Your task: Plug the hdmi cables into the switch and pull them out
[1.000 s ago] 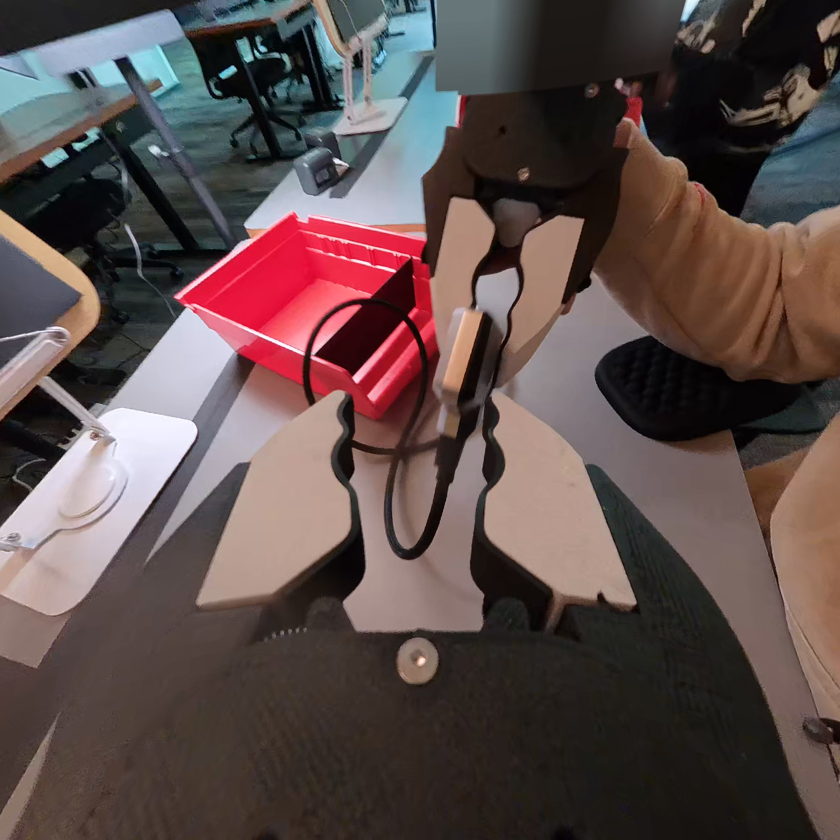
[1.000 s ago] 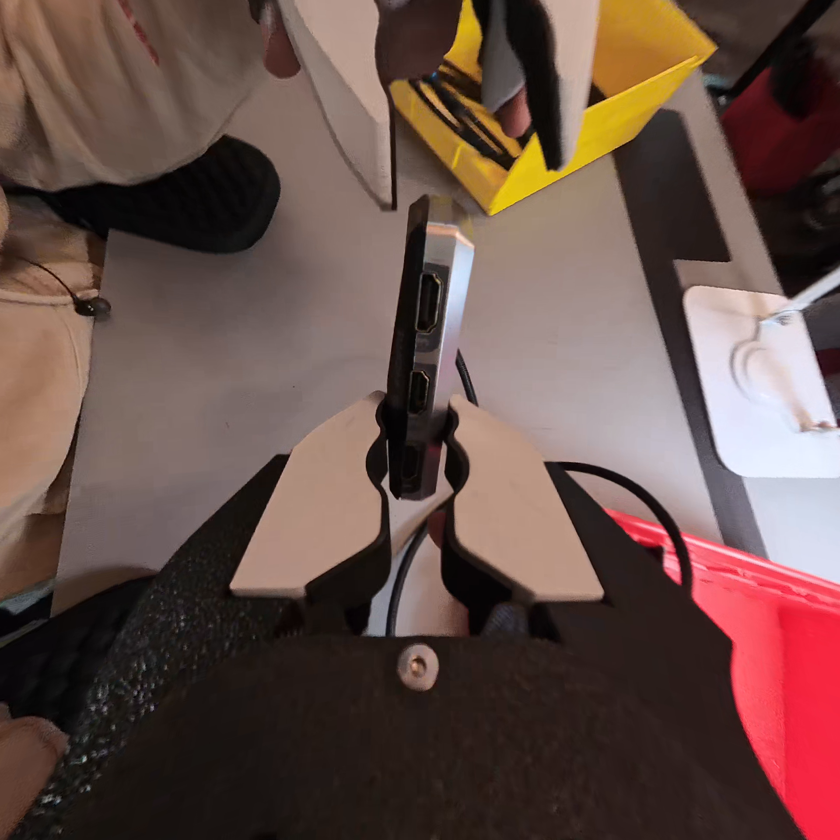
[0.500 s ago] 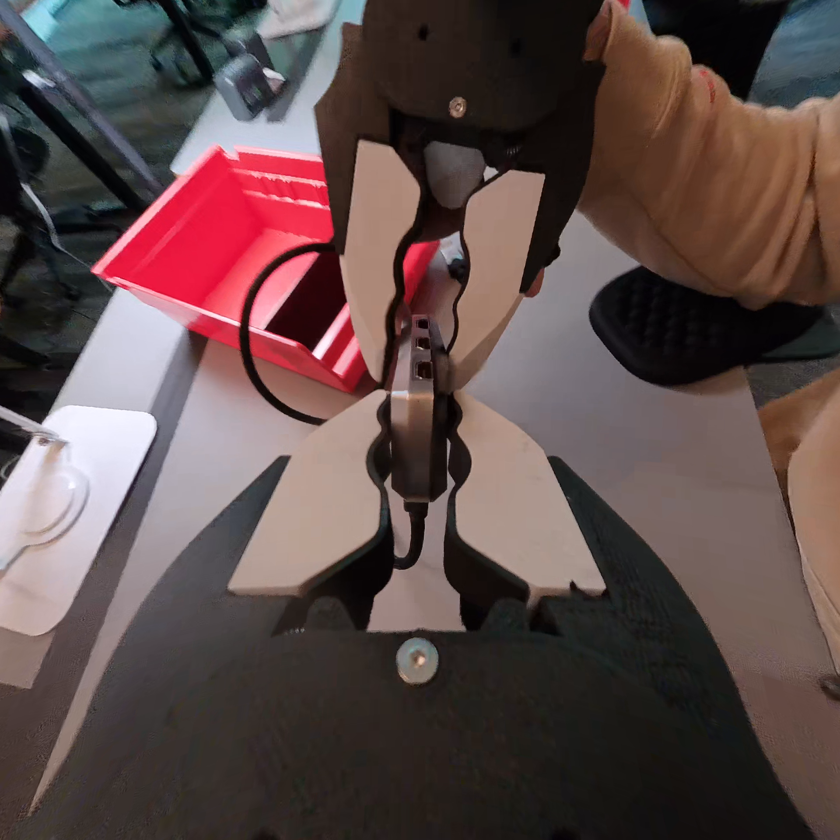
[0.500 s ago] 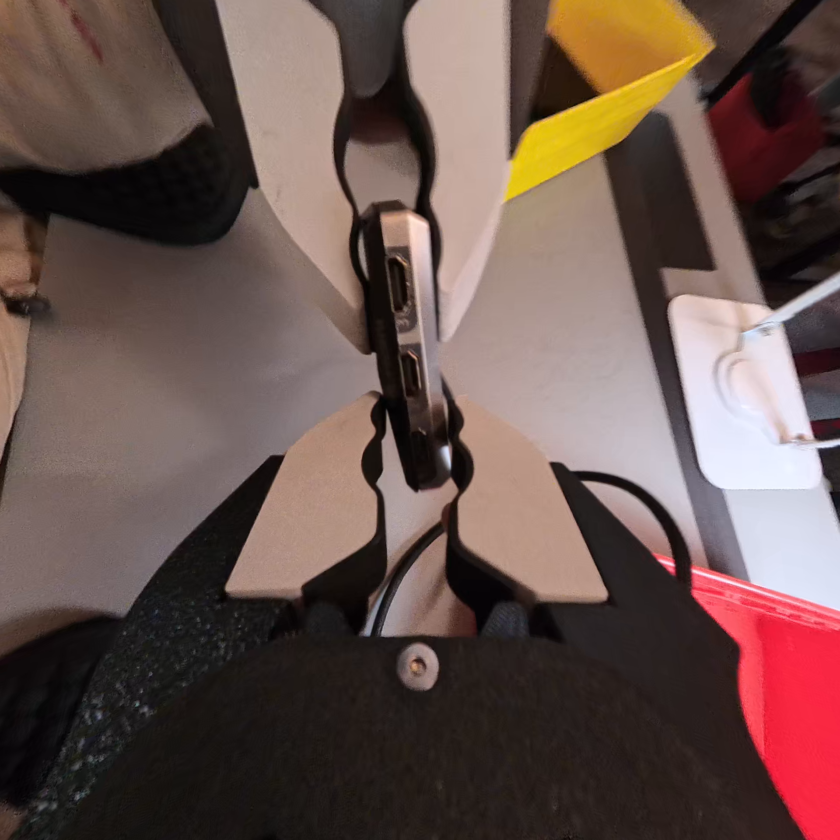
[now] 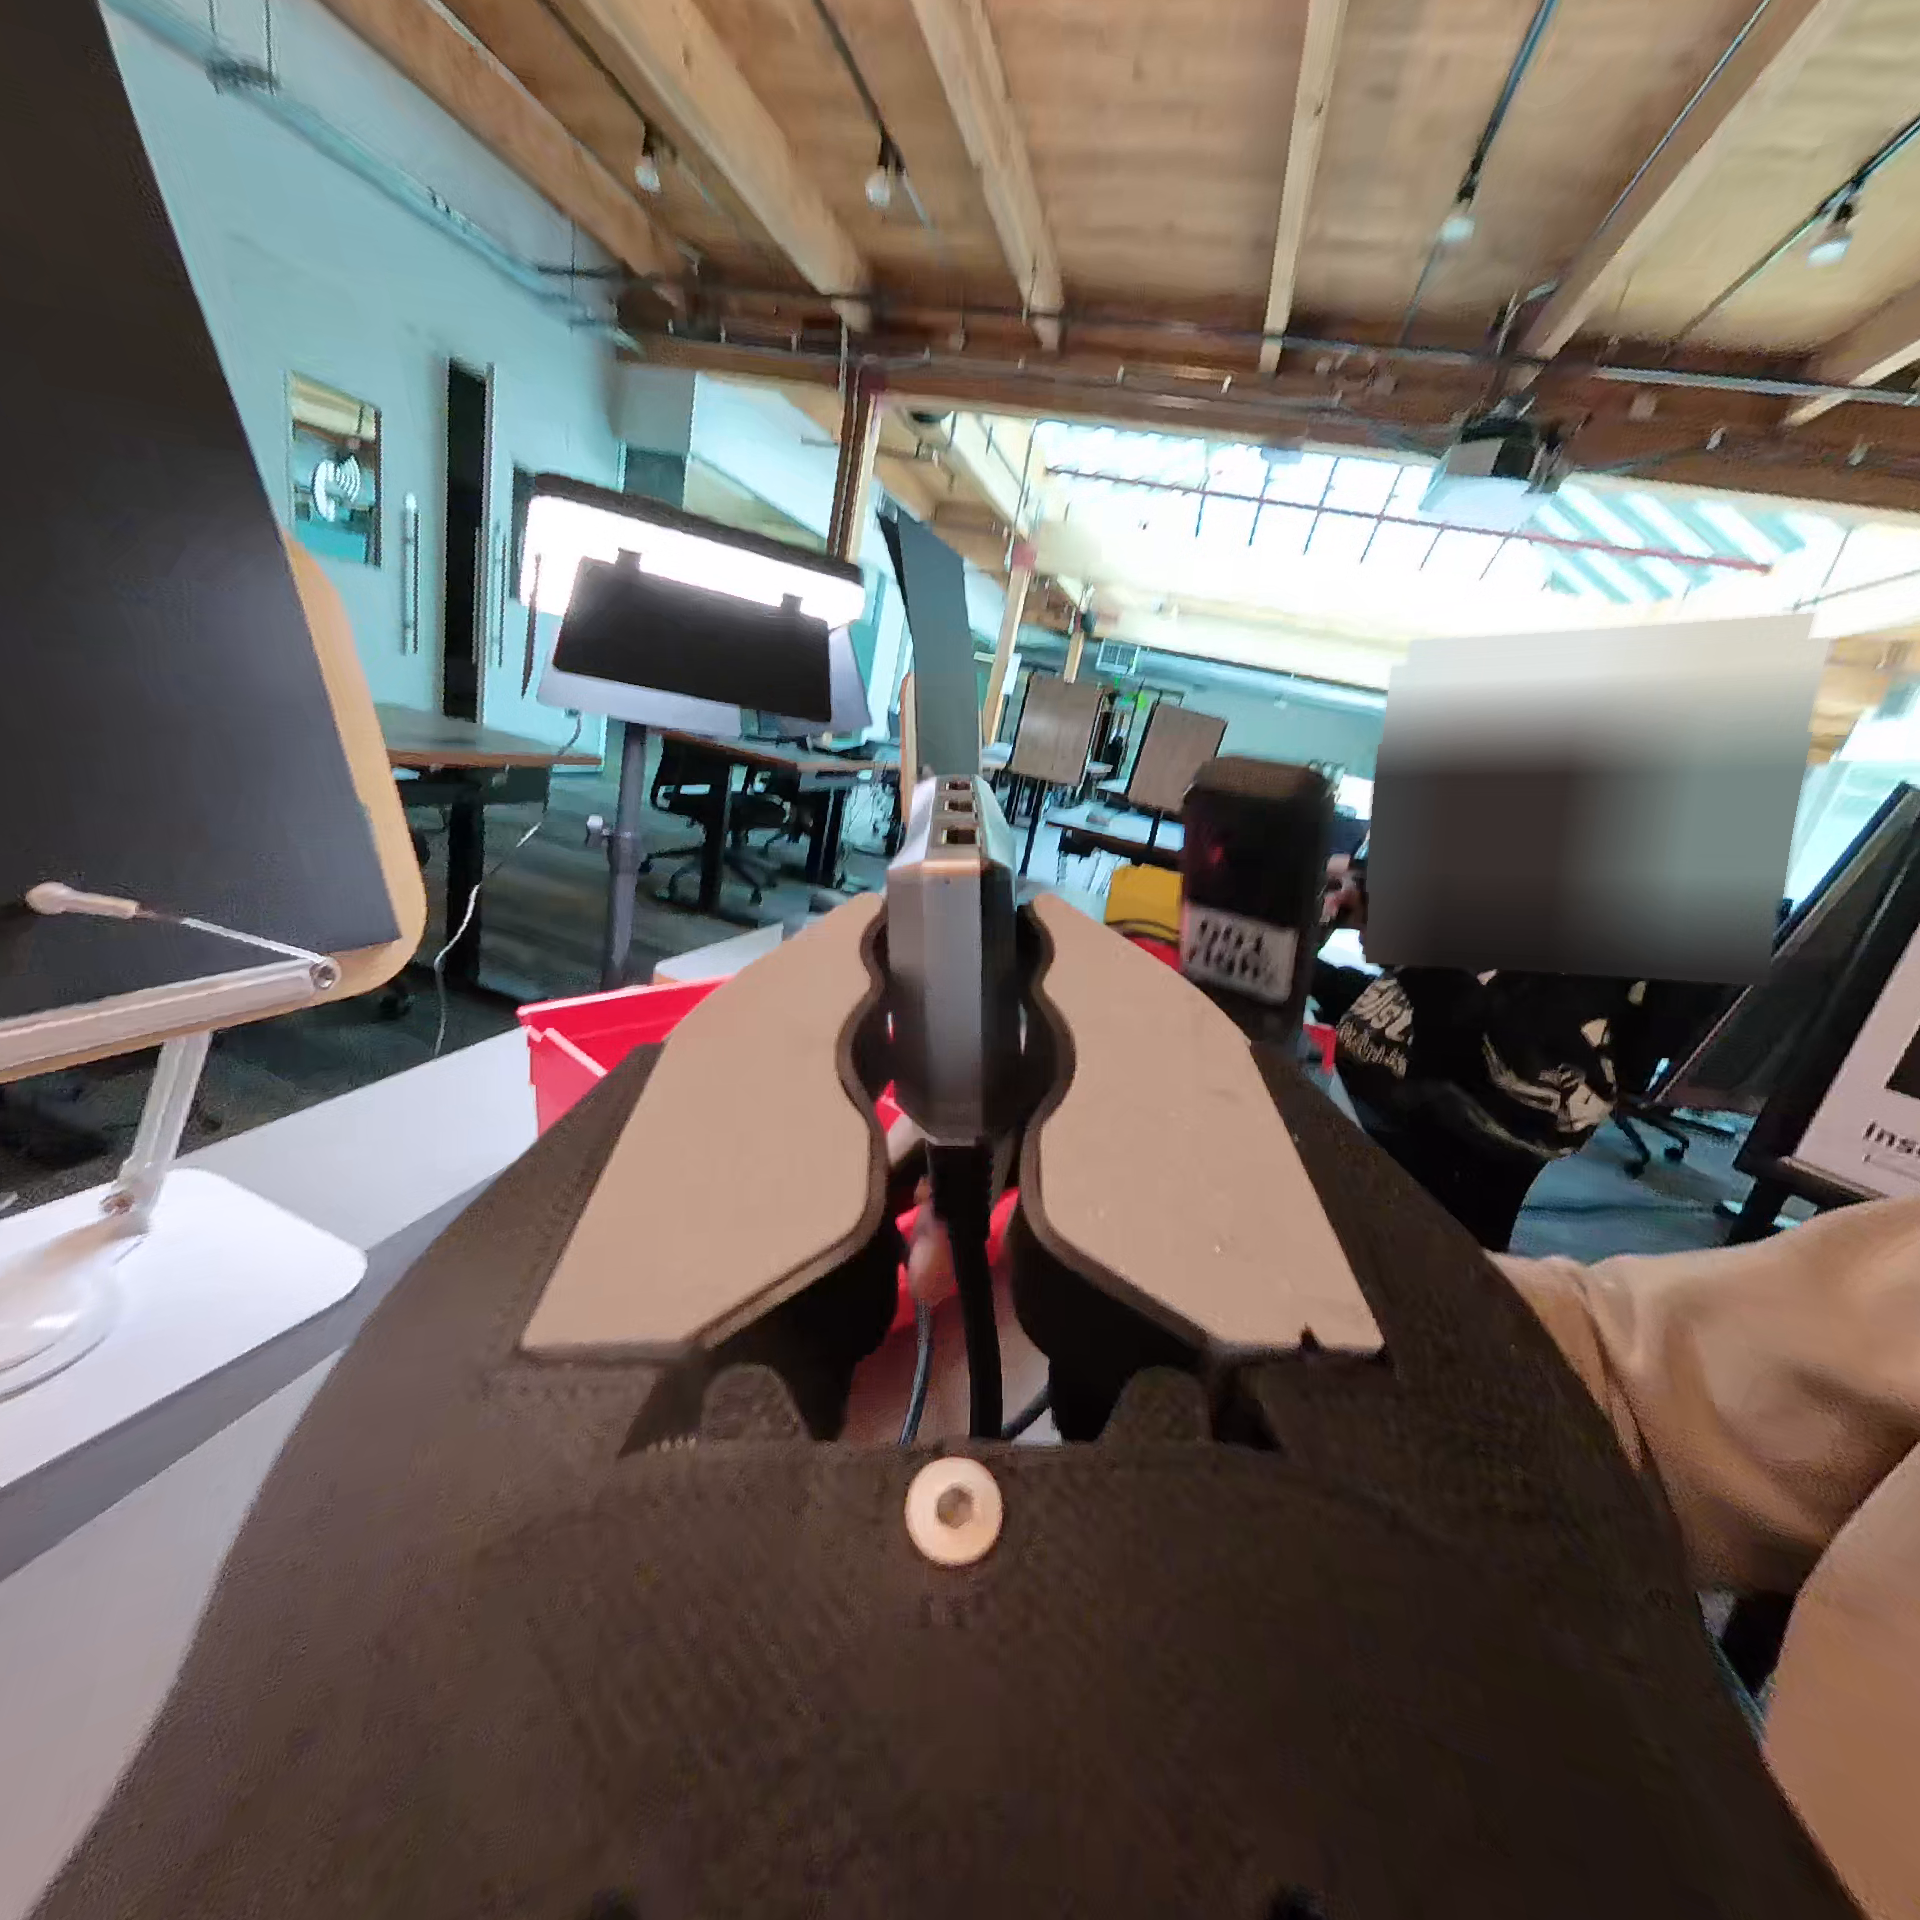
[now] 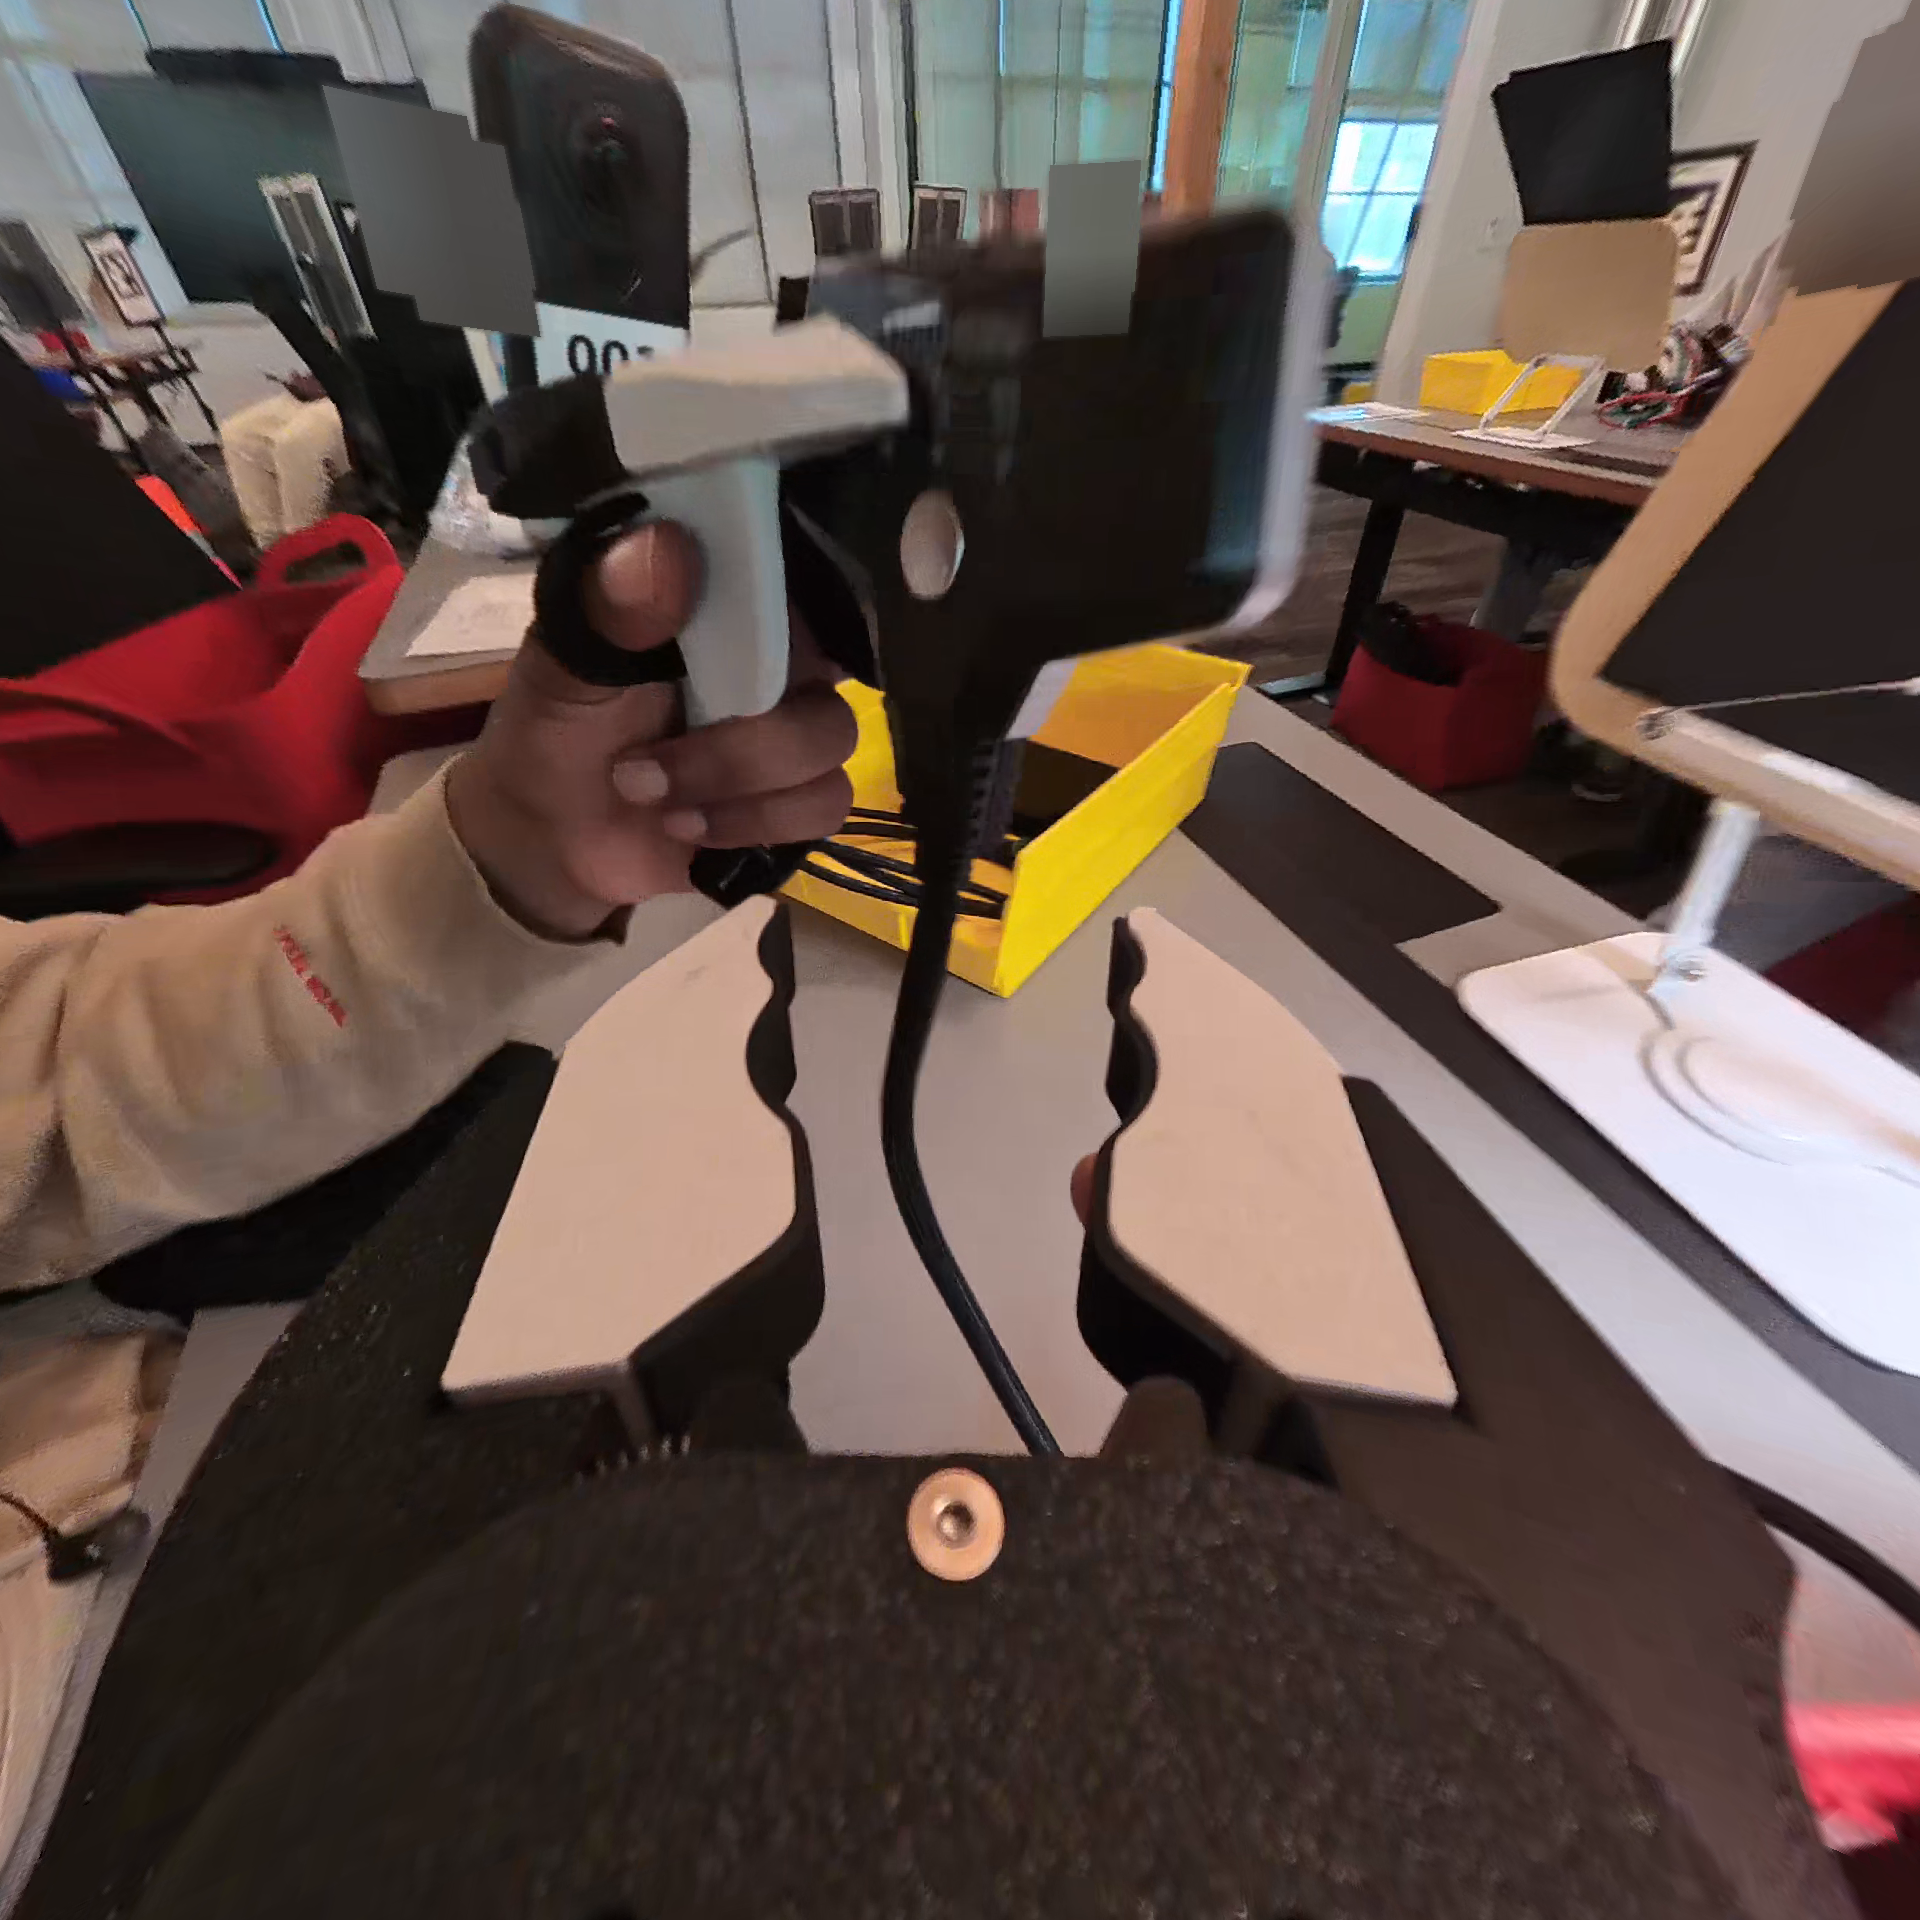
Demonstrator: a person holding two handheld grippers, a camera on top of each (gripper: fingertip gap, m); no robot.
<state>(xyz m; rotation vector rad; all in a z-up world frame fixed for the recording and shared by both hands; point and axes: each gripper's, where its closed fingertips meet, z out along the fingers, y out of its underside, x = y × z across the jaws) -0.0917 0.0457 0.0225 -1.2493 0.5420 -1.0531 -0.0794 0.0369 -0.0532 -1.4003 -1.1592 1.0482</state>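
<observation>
Left gripper is clamping the grey switch edge-on.

Right gripper is gaping with nothing in it; the switch's black cable is hanging between its fingers, yellow bin just ahead.

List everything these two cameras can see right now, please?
switch: one, silver-grey, clamped upright in the left gripper
switch's cable: one, black, hanging between the right gripper's open fingers
yellow bin: one, on the table, black cables inside
red bin: one, behind the left gripper
white stand base: one, table's right side
left gripper: shut on the switch
right gripper: open, empty
hand: one, gripping the left gripper's handle
</observation>
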